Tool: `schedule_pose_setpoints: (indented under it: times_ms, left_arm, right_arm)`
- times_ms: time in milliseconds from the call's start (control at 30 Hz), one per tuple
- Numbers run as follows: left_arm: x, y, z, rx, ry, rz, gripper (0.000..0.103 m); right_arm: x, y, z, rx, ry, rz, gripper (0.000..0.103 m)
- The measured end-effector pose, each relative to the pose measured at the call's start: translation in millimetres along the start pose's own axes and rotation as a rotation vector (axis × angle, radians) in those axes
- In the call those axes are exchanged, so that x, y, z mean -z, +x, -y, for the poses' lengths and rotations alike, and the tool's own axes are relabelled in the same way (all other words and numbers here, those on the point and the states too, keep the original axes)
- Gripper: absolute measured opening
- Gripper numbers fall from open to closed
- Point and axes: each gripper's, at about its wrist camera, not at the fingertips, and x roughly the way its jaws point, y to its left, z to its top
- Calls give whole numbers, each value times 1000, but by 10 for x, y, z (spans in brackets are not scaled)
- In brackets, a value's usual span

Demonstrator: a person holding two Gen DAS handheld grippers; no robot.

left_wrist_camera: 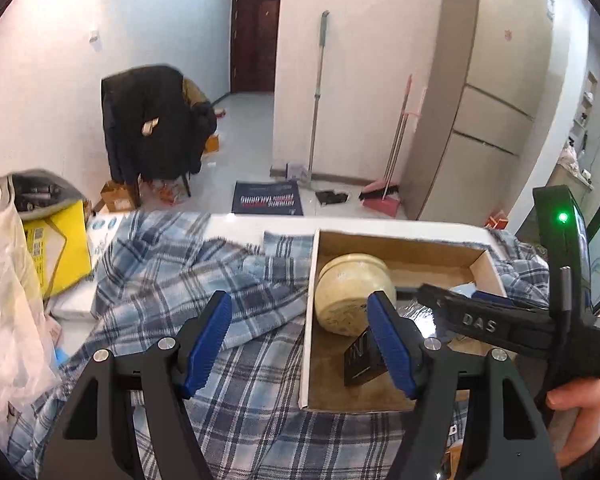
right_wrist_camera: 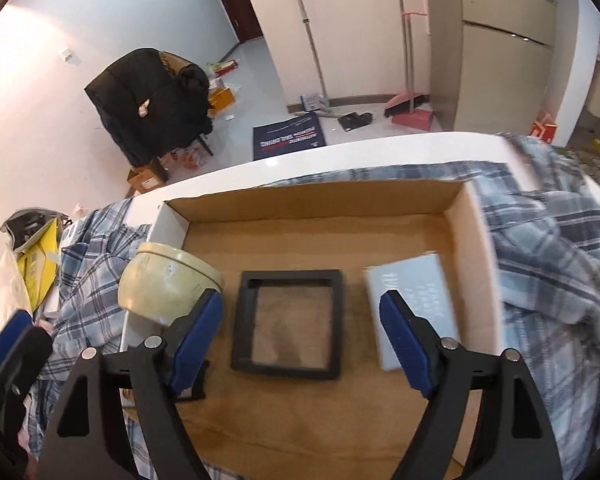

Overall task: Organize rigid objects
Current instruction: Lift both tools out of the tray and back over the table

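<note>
While both tongs — left [left_wrist_camera: 300,344] and right [right_wrist_camera: 300,340] — hang open and empty, the right should lower squarely over the black frame [right_wrist_camera: 288,324] in the cardboard box [right_wrist_camera: 320,204], avoiding the cream jar [right_wrist_camera: 164,292].

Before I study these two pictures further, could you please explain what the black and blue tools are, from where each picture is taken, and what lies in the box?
No robot is here: a person holds one hand-held gripper in each hand. Each has a camera looking forward along its two blue-padded fingers. One picture comes from the left gripper, the other from the right gripper. Both are open and hold nothing. On a table covered with plaid cloth stands an open cardboard box. In it lie a cream round jar on its side, a small black box, a black square frame and a pale blue flat box.
</note>
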Motion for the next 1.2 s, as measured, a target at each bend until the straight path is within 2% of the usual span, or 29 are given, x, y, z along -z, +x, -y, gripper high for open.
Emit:
schedule_pose_setpoints:
  times_ms: [100,167,300,333,400,500,533,667,733,800,867,900,933,967,1033,1100,1200]
  left_arm:
    - [-39,-182,59,6,9,73,72]
    - [-68,-358,117,37,17,130,72]
    - [-115,-753,247,55,48,235,73]
    - [-117,-829,259,56,49,250,74]
    - [-98,-1039,278,65,46,287,87]
    - [-30,-1353,280,93,23,346,87]
    - [-9,-1435,256,110,13,356,87]
    - [41,-1569,400,200,-30,322,87]
    - [79,-1566,530,219,-29,302,87]
    - [172,-1555,629,221,-27,322,87]
    - [358,-1507,683,189,-14,388,88]
    - [501,-1396,722,127,12,416,92]
    - [560,-1296,748,84,33,400,93]
    - [633,-1130,776,39,67,344,93]
    - [749,-931,760,77,108,263,93]
    - [860,-839,688,95,117,255,93]
    - [905,-716,559,68,88,245,93]
  right_arm:
    - [67,-281,1,33,-47,50,80]
    - [143,-526,-15,67,-89,95,80]
    - [323,-1028,-15,63,-113,182,80]
    - [382,-1162,-13,60,-114,206,80]
    - [491,-1386,-14,47,-129,241,80]
    - [663,-1677,-3,52,-146,306,81]
    - [752,-1788,10,56,-151,343,86]
    - [1017,-2000,56,115,-173,446,87]
    - [1129,-2026,124,126,-163,473,88]
    - [1202,-1978,250,128,-134,487,88]
    - [1271,-1868,432,124,-69,506,88]
    - [1302,-1797,520,129,-32,495,88]
    - [1328,-1694,622,103,5,473,88]
    - [1360,-1639,686,70,16,455,88]
    - [1379,-1506,749,46,8,425,88]
    - [1390,-1454,772,54,-22,437,88]
    - [1472,-1402,772,67,-64,465,88]
